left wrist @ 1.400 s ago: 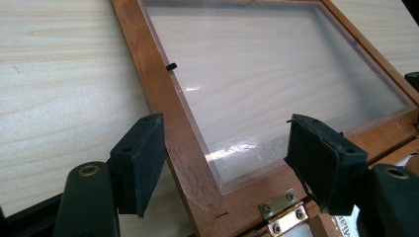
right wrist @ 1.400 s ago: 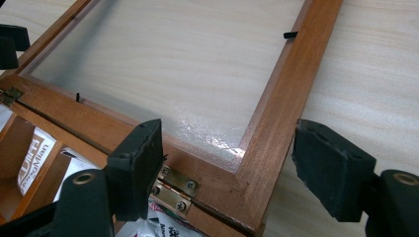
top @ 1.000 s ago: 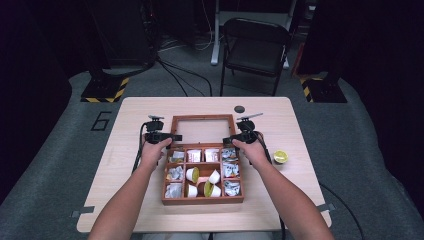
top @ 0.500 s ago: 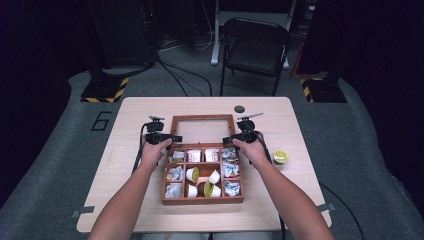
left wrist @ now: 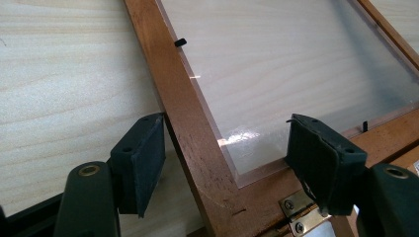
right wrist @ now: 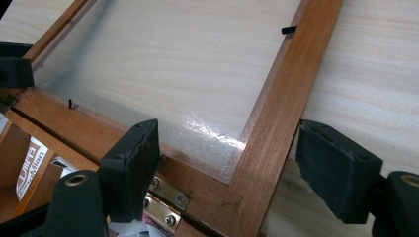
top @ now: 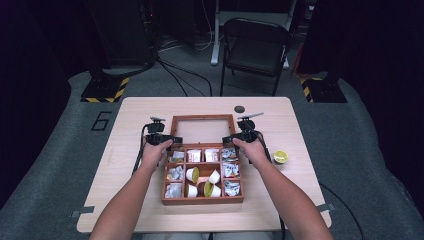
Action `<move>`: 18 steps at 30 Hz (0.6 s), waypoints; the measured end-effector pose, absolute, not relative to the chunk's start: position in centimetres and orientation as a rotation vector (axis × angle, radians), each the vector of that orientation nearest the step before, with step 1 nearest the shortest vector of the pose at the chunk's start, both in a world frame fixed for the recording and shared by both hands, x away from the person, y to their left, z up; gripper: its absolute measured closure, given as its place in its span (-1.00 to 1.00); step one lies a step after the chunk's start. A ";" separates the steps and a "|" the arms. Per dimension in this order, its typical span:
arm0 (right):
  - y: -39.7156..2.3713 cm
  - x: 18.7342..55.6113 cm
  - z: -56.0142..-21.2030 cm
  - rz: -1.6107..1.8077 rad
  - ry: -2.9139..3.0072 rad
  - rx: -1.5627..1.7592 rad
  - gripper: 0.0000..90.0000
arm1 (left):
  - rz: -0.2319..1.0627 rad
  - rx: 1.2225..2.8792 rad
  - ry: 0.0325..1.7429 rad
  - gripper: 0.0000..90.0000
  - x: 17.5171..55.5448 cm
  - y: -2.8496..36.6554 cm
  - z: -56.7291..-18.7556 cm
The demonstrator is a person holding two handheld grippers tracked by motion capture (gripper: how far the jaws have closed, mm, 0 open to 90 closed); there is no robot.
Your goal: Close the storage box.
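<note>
An open wooden box [top: 202, 200] has its compartments filled with white packets and small cups. Its glass-paned lid [top: 202, 118] lies flat on the table behind it. My left gripper [top: 167, 139] is at the lid's left rail [left wrist: 190, 123]. It straddles the rail open, one pad [left wrist: 146, 158] against the rail's outer edge and the other over the pane. My right gripper [top: 231, 138] straddles the lid's right rail [right wrist: 276, 128]. Its jaws have just been opening and its pads [right wrist: 336, 170] stand off the wood. Brass hinges [right wrist: 165, 202] show near the jaws.
Half a lime [top: 280, 156] lies on the table to the right of the box. A small black disc [top: 239, 109] sits behind the lid. A folding chair [top: 255, 45] stands beyond the table's far edge. Cables trail from both grippers.
</note>
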State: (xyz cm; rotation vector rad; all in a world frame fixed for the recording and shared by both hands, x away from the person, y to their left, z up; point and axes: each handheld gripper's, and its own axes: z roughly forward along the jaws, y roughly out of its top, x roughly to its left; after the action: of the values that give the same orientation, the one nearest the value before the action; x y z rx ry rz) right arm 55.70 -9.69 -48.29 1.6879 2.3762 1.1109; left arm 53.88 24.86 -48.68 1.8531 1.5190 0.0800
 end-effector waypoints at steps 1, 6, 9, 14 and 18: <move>-9.7 55.7 -48.3 1.108 2.375 1.709 -0.46 | 0.080 1.848 1.520 -0.31 53.9 24.9 -48.7; -9.7 55.9 -48.4 1.117 2.374 1.718 -0.48 | 0.075 1.847 1.517 -0.31 53.9 24.9 -48.8; -9.7 55.9 -48.4 1.118 2.379 1.741 -0.49 | 0.066 1.837 1.523 -0.31 53.9 24.9 -48.8; -9.8 56.2 -48.8 1.152 2.388 1.749 -0.50 | 0.053 1.829 1.532 -0.31 54.0 25.0 -48.8; -9.7 56.2 -48.8 1.149 2.392 1.749 -0.50 | 0.053 1.827 1.531 -0.32 54.0 25.0 -48.9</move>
State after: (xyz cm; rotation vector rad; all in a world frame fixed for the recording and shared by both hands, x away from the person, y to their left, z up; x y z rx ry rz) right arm 56.24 -9.74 -48.76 1.7492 2.3921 1.1488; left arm 53.96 24.95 -48.87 1.8271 1.5308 0.0531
